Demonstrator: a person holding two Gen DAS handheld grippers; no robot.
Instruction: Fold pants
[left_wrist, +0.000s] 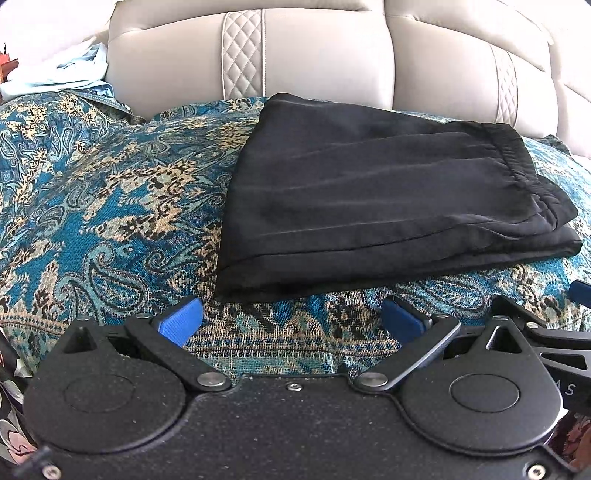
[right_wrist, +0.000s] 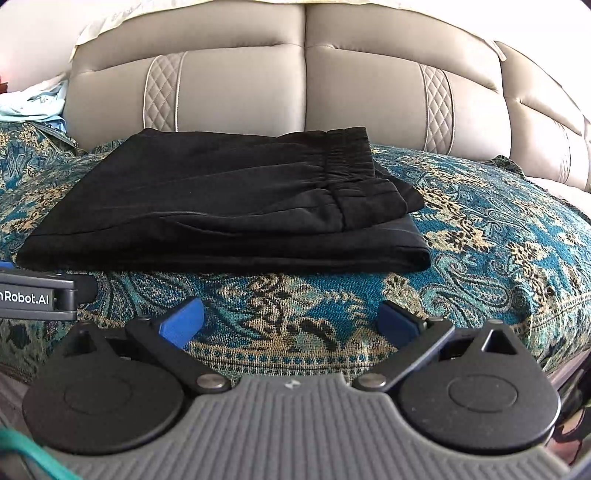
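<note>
Two grippers sit low and level at the near edge of a sofa seat, both pointing forward toward the backrest (right_wrist: 303, 96). In the left wrist view, the left gripper (left_wrist: 291, 319) has its blue fingertips (left_wrist: 181, 319) spread wide apart, with nothing between them; they hover over the patterned blue throw (left_wrist: 92, 206) just short of the near edge of the pants (left_wrist: 369, 199), not touching the cloth. In the right wrist view, the right gripper (right_wrist: 291, 321) is likewise spread wide and empty, its blue fingertips (right_wrist: 397, 323) above the throw and a little back from the pants (right_wrist: 221, 199). Part of the left gripper shows at the left edge of that view, just beside the near left corner of the pants. The black pants lie folded into a flat stack on the throw, in the middle of the seat, with the gathered waistband (right_wrist: 347, 158) on top toward the right and the folded edge facing the grippers. A pale blue cloth (left_wrist: 62, 74) lies bunched at the far left by the backrest.
</note>
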